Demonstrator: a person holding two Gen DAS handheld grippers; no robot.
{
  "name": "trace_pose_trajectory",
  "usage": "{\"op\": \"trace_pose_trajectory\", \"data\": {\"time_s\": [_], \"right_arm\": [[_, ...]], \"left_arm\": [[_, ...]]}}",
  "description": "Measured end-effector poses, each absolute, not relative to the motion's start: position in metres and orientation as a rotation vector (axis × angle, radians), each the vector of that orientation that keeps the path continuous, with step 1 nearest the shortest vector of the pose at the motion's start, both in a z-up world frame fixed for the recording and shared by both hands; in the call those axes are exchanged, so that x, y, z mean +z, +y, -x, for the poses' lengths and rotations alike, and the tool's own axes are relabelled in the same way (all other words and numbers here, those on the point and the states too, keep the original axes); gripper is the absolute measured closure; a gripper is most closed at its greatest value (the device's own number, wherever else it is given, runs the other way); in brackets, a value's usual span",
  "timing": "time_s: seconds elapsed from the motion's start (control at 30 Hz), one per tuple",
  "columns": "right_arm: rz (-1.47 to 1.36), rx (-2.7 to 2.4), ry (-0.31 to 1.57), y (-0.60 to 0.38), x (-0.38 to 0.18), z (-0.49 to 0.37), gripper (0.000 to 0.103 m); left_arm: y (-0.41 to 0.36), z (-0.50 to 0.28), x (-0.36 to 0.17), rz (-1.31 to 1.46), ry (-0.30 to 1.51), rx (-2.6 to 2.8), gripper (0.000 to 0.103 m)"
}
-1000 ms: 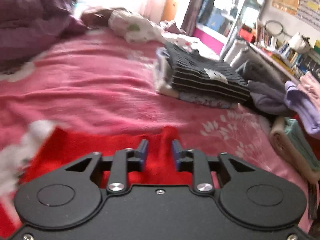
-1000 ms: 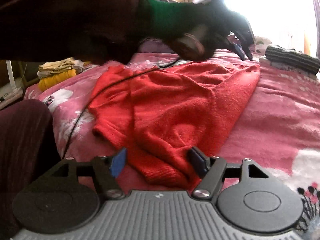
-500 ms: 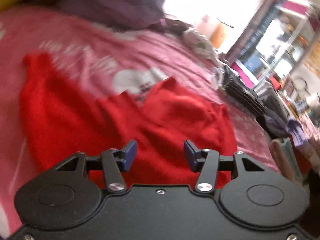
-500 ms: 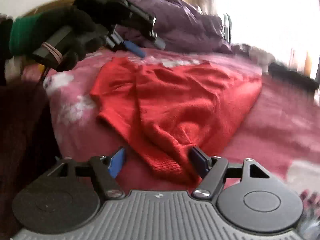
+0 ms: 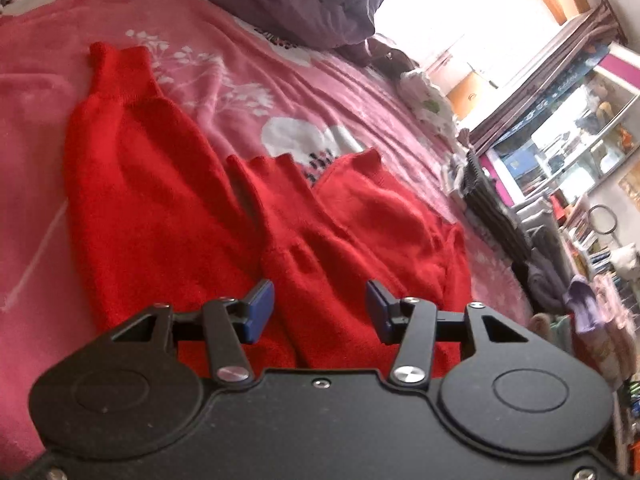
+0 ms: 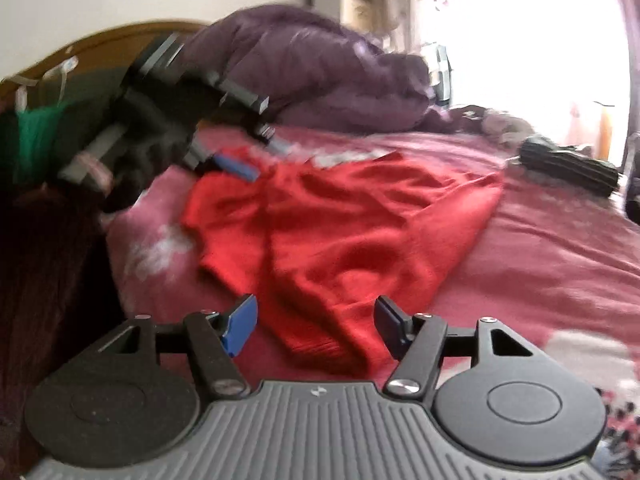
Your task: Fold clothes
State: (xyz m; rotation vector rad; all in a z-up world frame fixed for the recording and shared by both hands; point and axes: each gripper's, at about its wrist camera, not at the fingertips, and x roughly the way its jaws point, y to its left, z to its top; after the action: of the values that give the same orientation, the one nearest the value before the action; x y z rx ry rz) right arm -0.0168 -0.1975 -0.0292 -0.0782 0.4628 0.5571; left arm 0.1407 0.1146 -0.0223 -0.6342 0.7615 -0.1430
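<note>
A red knitted sweater (image 5: 168,208) lies spread and rumpled on the pink blanket (image 5: 248,80); it also shows in the right wrist view (image 6: 352,232). My left gripper (image 5: 320,304) is open and empty, just above the sweater's near part. My right gripper (image 6: 316,324) is open and empty, its jaws either side of the sweater's near ribbed edge. In the right wrist view the left gripper (image 6: 248,160) hovers at the sweater's far left edge, held by a dark gloved hand.
A purple duvet (image 5: 304,4) is heaped at the head of the bed. A stack of folded dark clothes (image 5: 492,208) sits at the bed's right side, also in the right wrist view (image 6: 568,164). Shelves (image 5: 568,136) and piled clothes (image 5: 584,304) stand beyond.
My left gripper opened wider and swung from the sweater's far corner back over its near part. The right gripper stayed open at the ribbed edge, shifting slightly.
</note>
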Motion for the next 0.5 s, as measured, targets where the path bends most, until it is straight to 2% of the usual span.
{"op": "trace_pose_trajectory", "data": {"time_s": [0.13, 0.3, 0.5], "right_arm": [[0.070, 0.565, 0.458, -0.201, -0.030, 0.016, 0.039], [0.099, 0.613, 0.530, -0.190, -0.045, 0.009, 0.037], [0.085, 0.607, 0.507, -0.191, -0.042, 0.008, 0.039]], "left_arm": [[0.119, -0.141, -0.031, 0.669, 0.771, -0.108, 0.062], [0.124, -0.147, -0.035, 0.689, 0.767, -0.092, 0.065], [0.122, -0.156, -0.036, 0.675, 0.751, -0.114, 0.069]]}}
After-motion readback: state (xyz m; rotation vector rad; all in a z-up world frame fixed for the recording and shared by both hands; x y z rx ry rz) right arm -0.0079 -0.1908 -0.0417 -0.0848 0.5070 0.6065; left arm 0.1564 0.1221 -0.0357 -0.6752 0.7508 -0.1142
